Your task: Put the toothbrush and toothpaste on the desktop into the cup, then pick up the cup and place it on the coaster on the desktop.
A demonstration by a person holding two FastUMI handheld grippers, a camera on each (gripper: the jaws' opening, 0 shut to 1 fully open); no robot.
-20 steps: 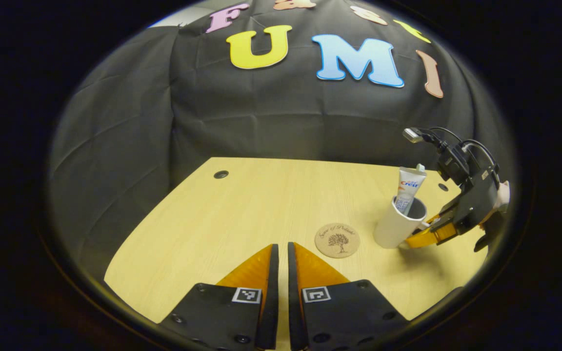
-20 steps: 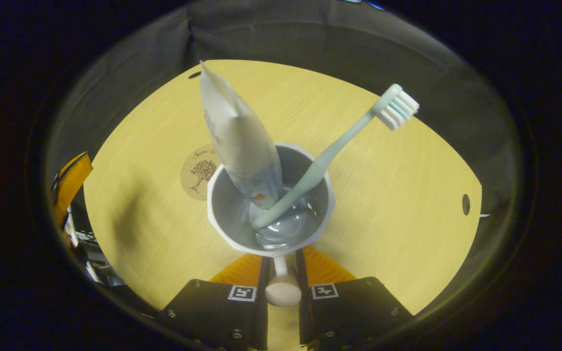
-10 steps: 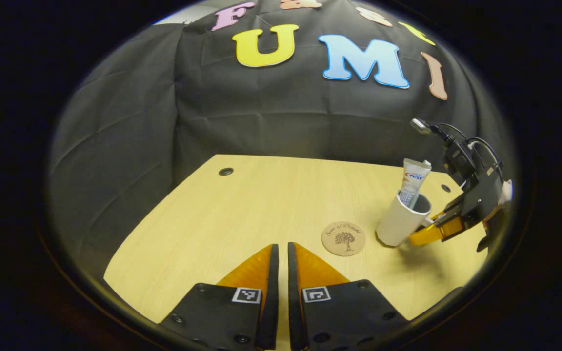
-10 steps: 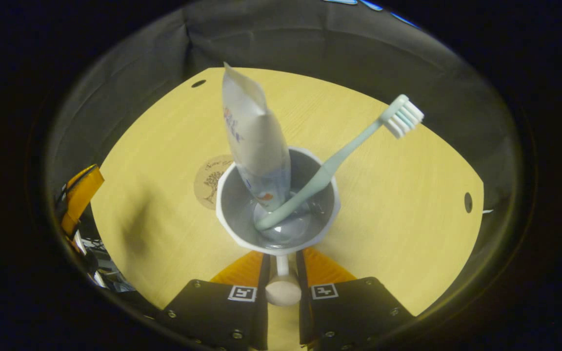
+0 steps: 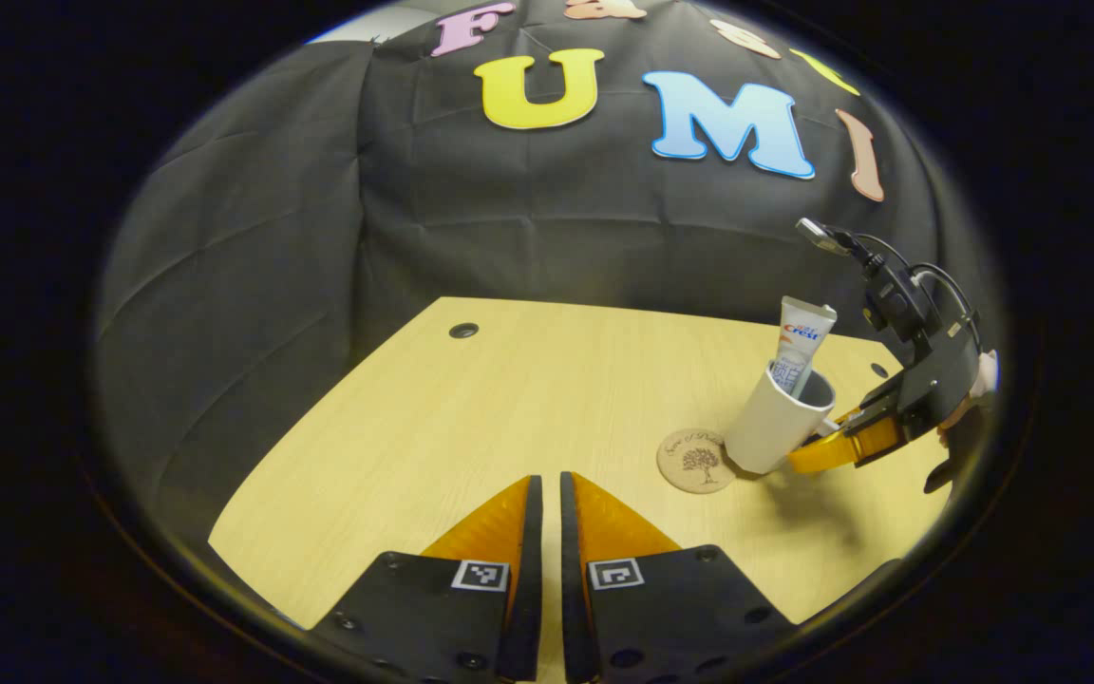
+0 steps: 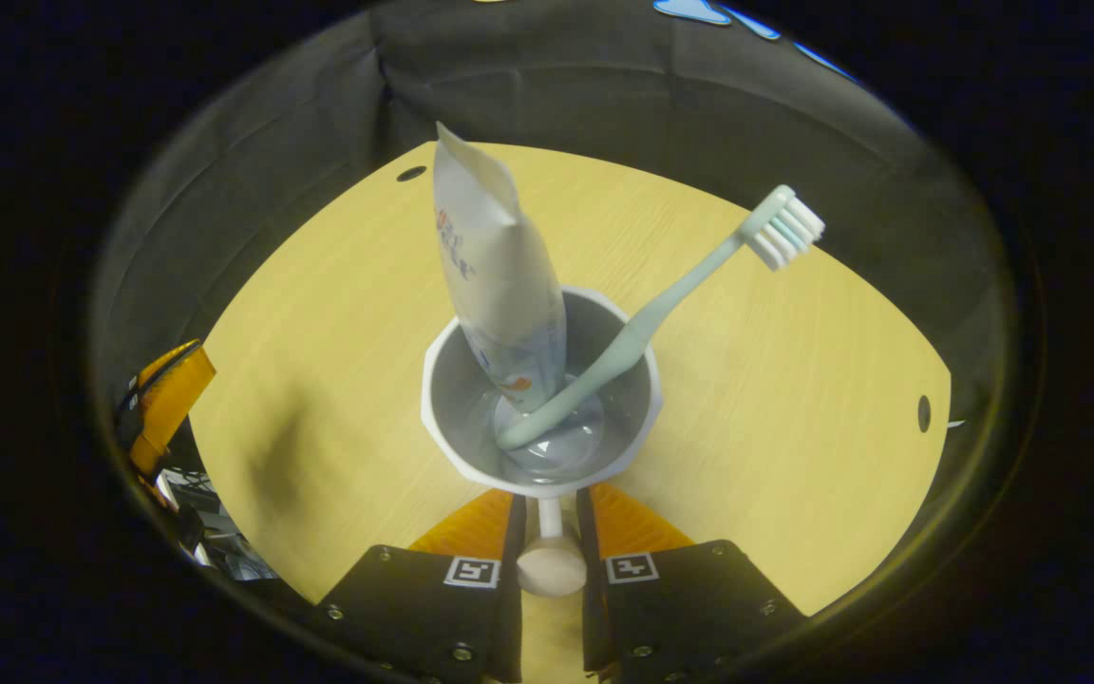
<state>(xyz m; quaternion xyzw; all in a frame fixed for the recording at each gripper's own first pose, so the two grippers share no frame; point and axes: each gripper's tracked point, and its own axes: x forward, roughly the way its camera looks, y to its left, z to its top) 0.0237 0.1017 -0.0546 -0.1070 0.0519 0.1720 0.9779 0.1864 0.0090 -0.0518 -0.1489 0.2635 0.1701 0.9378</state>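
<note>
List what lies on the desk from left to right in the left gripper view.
Desk grommet hole → cork coaster → white cup holding the toothpaste tube → right claw gripping the cup's handle.

Tongs (image 6: 548, 532) clamped on cup (image 6: 452, 446) handle, toothpaste (image 6: 495, 275) and toothbrush (image 6: 670, 299) inside, above desktop (image 6: 794, 380)

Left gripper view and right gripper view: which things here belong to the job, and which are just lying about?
Job:
- cup, held by its handle in the right gripper
- toothpaste, in the cup
- toothbrush, in the cup
- coaster

Lying about:
- nothing loose on the desk
- left gripper, shut and idle
</note>
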